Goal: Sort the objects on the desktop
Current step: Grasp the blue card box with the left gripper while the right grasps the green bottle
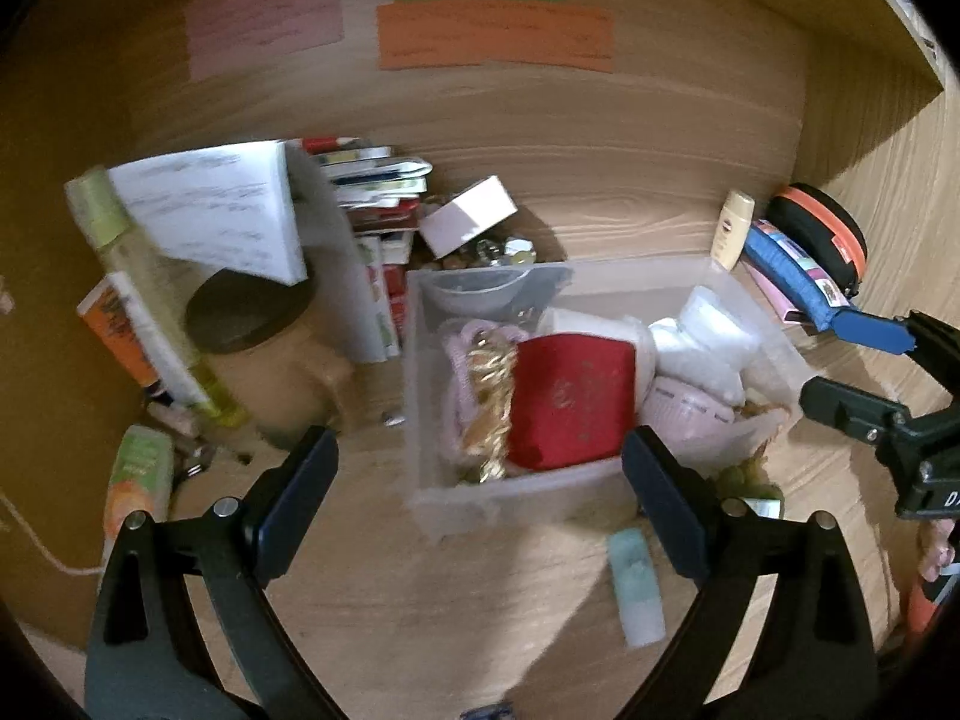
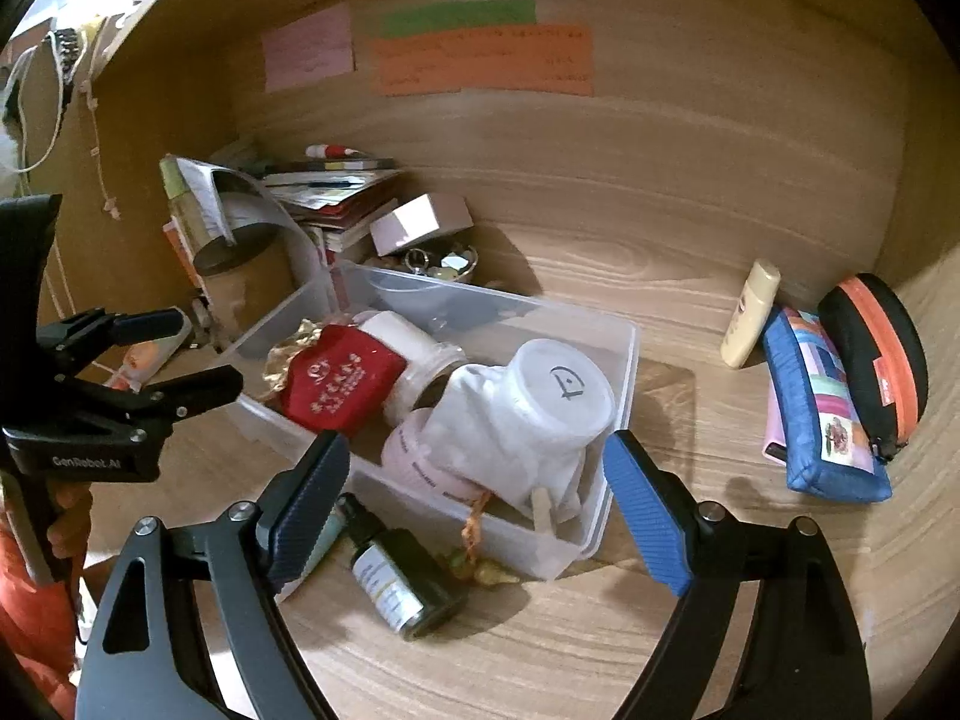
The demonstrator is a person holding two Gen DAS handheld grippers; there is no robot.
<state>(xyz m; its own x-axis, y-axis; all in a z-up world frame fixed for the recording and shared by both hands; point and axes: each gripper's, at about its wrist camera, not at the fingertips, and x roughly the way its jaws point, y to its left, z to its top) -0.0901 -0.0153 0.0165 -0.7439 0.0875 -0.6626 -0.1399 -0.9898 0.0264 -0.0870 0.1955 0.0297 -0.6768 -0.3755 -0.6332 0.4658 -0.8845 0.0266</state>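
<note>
A clear plastic bin sits mid-desk, holding a red pouch, a gold chain, a white jar and white cloth. My left gripper is open and empty, just in front of the bin. My right gripper is open and empty over the bin's near corner; it also shows in the left wrist view. A dark green bottle and a pale teal tube lie on the desk before the bin.
Books, a white pad, a round tin and tubes crowd the back left. A cream bottle, blue pencil case and black-orange case lie at the right wall. Coloured notes hang on the back panel.
</note>
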